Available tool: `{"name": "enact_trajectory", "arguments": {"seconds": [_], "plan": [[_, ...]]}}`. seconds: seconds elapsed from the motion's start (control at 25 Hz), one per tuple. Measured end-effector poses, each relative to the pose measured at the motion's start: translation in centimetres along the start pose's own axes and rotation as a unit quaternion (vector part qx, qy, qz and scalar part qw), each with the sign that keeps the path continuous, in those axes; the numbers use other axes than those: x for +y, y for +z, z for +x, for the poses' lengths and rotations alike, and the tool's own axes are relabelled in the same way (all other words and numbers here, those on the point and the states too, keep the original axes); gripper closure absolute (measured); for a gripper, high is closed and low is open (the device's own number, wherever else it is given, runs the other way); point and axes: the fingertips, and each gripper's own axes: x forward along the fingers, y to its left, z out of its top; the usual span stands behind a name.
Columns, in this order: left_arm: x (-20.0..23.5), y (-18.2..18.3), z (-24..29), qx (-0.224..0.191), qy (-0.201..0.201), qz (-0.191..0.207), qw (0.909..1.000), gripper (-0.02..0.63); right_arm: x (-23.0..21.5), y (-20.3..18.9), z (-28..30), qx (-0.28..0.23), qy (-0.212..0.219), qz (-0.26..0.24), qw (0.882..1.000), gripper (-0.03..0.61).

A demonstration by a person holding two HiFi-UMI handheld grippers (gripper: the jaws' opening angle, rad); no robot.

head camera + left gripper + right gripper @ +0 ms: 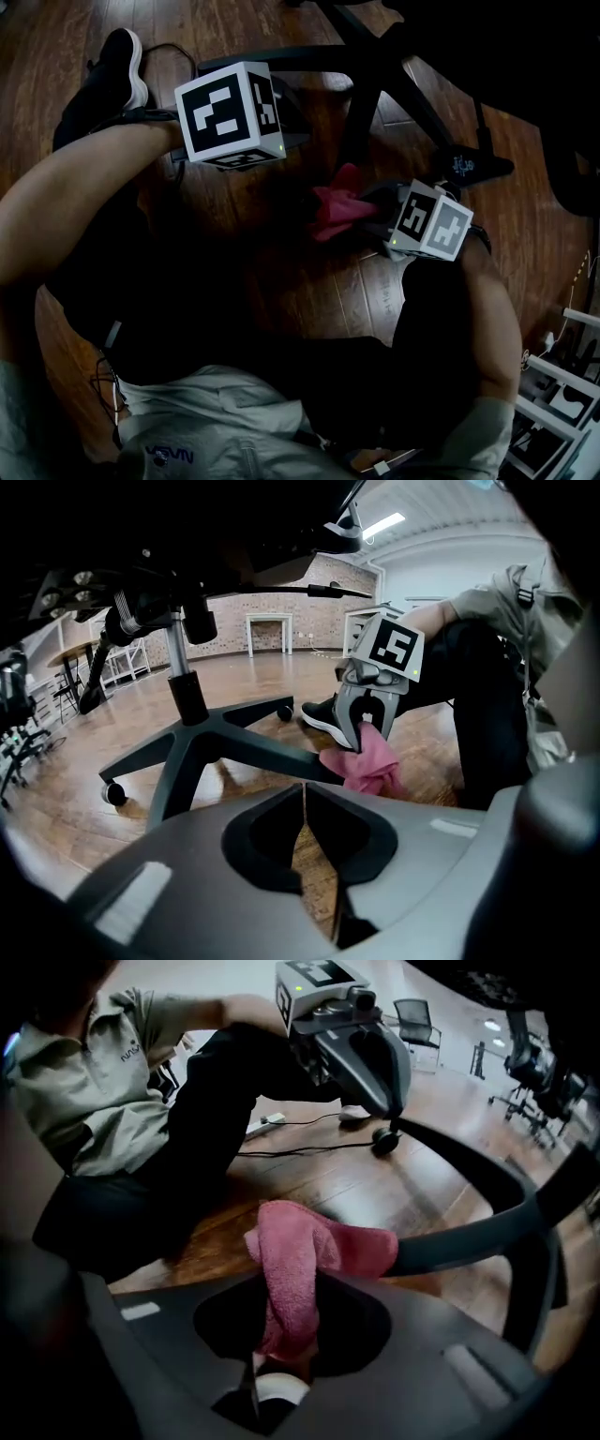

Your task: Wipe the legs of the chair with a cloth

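The black chair base [192,733] stands on the wooden floor, its legs [361,112] spreading from the hub. A pink cloth [336,208] is bunched over the end of one leg [469,1241]. My right gripper [286,1290] is shut on the cloth [295,1260] and holds it against that leg, pointing steeply down. My left gripper [302,803] is shut with nothing between its jaws. In the right gripper view the left gripper [361,1049] hangs just above the caster [384,1140] of a neighbouring leg; whether it touches I cannot tell.
The person's black trouser legs and a black shoe [117,70] flank the work spot. A dark cable [300,1152] runs over the floor. White shelving [562,375] stands at the right. Other office chairs [412,1016] are far off.
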Motion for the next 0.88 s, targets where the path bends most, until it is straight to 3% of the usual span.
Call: {"name": "enact_trajectory", "arguments": {"seconds": [0.08,0.16,0.2,0.24,0.28,0.32,0.4,0.44,0.52,0.56,0.6,0.64,0.72,0.8,0.84,0.88], "plan": [[0.0,0.2,0.1,-0.001,0.006,0.006,1.0,0.595,-4.4,0.7,-1.5,-0.019,-0.138,-0.014,0.99,0.488],[0.1,0.2,0.2,0.001,0.014,0.015,0.9998,0.606,-9.3,0.8,-4.0,-0.036,-0.286,-0.005,0.958,0.486],[0.1,0.2,0.2,0.001,0.017,0.019,0.9997,0.606,-10.8,0.6,-5.0,-0.039,-0.325,0.008,0.945,0.486],[0.1,0.2,0.2,0.0,0.02,0.022,0.9996,0.607,-11.4,0.3,-5.4,-0.039,-0.334,0.019,0.942,0.486],[0.2,0.3,0.2,-0.001,0.024,0.025,0.9994,0.607,-11.2,0.0,-5.2,-0.037,-0.315,0.027,0.948,0.486],[0.3,0.4,0.2,-0.003,0.029,0.026,0.9992,0.607,-10.1,-0.3,-4.5,-0.034,-0.27,0.029,0.962,0.486],[0.6,0.8,0.1,-0.01,0.04,0.027,0.9988,0.607,-5.7,-0.9,-2.4,-0.024,-0.129,0.028,0.991,0.488],[0.7,0.9,0.1,-0.013,0.044,0.027,0.9986,0.607,-3.1,-1.2,-1.4,-0.017,-0.058,0.031,0.998,0.488],[0.7,0.9,0.1,-0.017,0.047,0.025,0.9984,0.607,0.6,-1.5,-0.2,-0.002,0.04,0.034,0.999,0.488],[0.6,0.8,0.1,-0.017,0.047,0.024,0.9985,0.607,1.4,-1.5,0.2,0.004,0.056,0.03,0.998,0.488],[0.4,0.7,0.1,-0.016,0.045,0.024,0.9986,0.607,1.3,-1.4,0.3,0.005,0.046,0.024,0.999,0.488],[0.1,0.6,0.2,-0.014,0.042,0.024,0.9987,0.607,0.1,-1.1,0.1,0.0,0.007,0.017,1.0,0.488],[-0.5,0.5,0.4,-0.011,0.035,0.027,0.999,0.607,-4.9,-0.5,-1.6,-0.023,-0.143,0.018,0.989,0.486],[-1.2,0.6,0.6,-0.012,0.03,0.027,0.9991,0.607,-10.2,-0.7,-4.2,-0.043,-0.299,0.051,0.952,0.486],[-1.5,0.7,0.7,-0.014,0.028,0.025,0.9992,0.607,-12.1,-1.1,-5.3,-0.046,-0.349,0.072,0.933,0.486],[-1.7,0.8,0.8,-0.016,0.029,0.022,0.9992,0.607,-13.1,-1.6,-5.8,-0.045,-0.374,0.09,0.922,0.486]]}}
